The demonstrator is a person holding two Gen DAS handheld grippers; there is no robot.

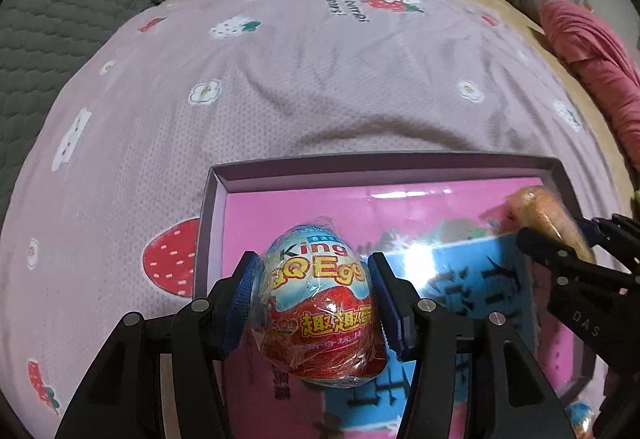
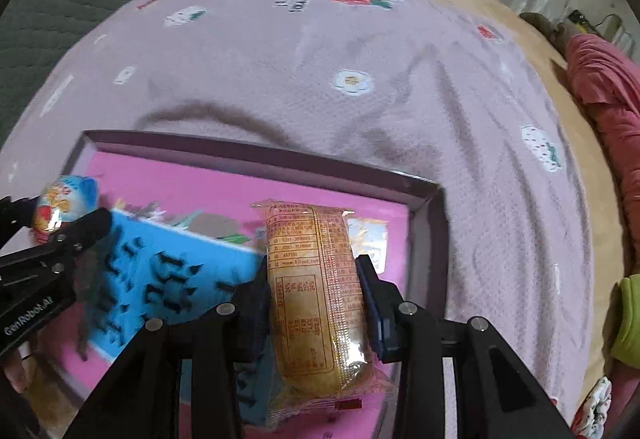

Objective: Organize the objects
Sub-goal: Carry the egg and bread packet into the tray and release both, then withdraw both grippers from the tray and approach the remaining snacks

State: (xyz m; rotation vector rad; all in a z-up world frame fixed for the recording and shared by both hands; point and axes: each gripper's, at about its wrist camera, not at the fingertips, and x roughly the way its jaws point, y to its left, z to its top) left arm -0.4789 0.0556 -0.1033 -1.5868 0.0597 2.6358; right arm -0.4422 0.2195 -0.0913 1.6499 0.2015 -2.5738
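We log the left gripper (image 1: pixel 316 279) with jaws clamped on a foil-wrapped toy egg (image 1: pixel 320 303), and the right gripper (image 2: pixel 314 279) with jaws clamped on a packaged cake (image 2: pixel 316 295), both held above the open pink box (image 2: pixel 248 155).

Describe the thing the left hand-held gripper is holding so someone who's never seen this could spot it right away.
On the pink strawberry-print bedspread lies a shallow box with a pink lining. Over its near left part, the left hand-held gripper clamps a toy egg. Unlike the flat golden snack pack in the right hand-held gripper, it is round, blue on top, red below, wrapped in crinkly clear film.
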